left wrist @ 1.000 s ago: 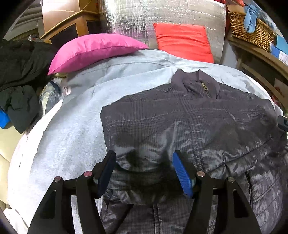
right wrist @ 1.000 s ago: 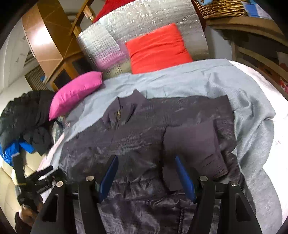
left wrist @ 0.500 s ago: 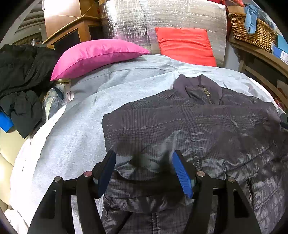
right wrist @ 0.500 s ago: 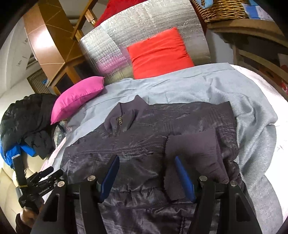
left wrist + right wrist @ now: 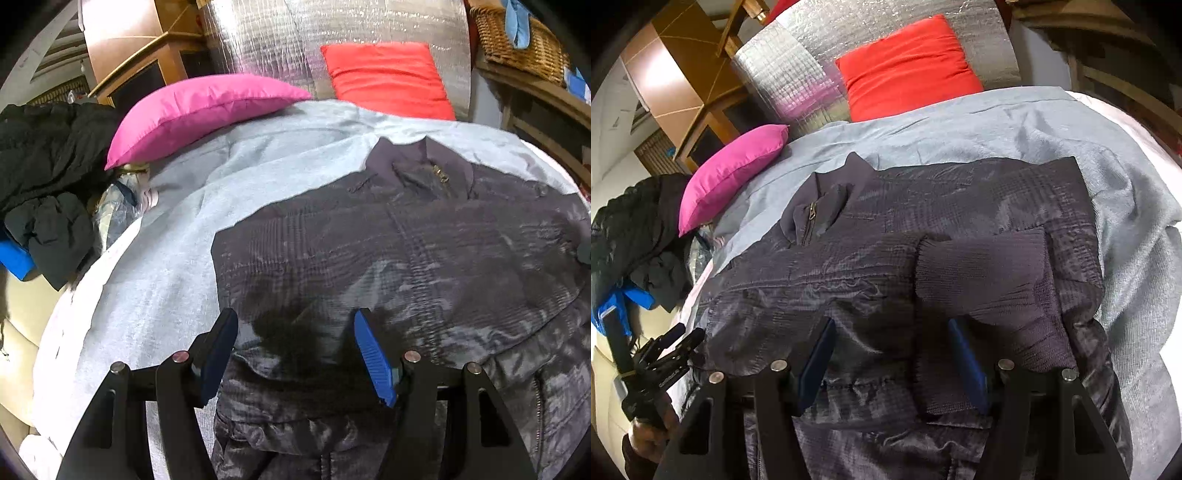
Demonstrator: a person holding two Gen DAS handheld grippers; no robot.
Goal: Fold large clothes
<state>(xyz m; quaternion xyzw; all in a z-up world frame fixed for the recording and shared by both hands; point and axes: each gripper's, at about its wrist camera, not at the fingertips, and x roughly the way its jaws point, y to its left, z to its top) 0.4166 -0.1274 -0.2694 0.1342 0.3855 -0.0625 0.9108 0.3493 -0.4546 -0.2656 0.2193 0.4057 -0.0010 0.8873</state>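
Note:
A dark grey quilted jacket [image 5: 406, 251] [image 5: 923, 206] lies front up on a grey blanket [image 5: 177, 258] [image 5: 1126, 206], collar [image 5: 424, 166] [image 5: 820, 206] towards the pillows. One sleeve is folded across the chest and ends in a ribbed cuff [image 5: 982, 273]. My left gripper [image 5: 294, 317] hovers open over the jacket's near left part, by its side edge, with nothing between its blue pads. It also shows at the far left in the right wrist view as the left gripper [image 5: 661, 354], held by a hand [image 5: 646, 435]. My right gripper [image 5: 892, 325] stands open just above the jacket, its right finger over the cuff's near end.
A pink pillow [image 5: 199, 107] [image 5: 735, 170] and a red pillow [image 5: 388, 77] [image 5: 908, 70] sit at the head, against a silver foil panel [image 5: 295, 37]. A heap of black clothes [image 5: 44, 166] [image 5: 628, 236] lies left. A wicker basket [image 5: 517, 40] stands on a shelf at the right.
The right gripper has come down closer to the jacket, which now fills more of its view. The left gripper has barely shifted. Both stay open.

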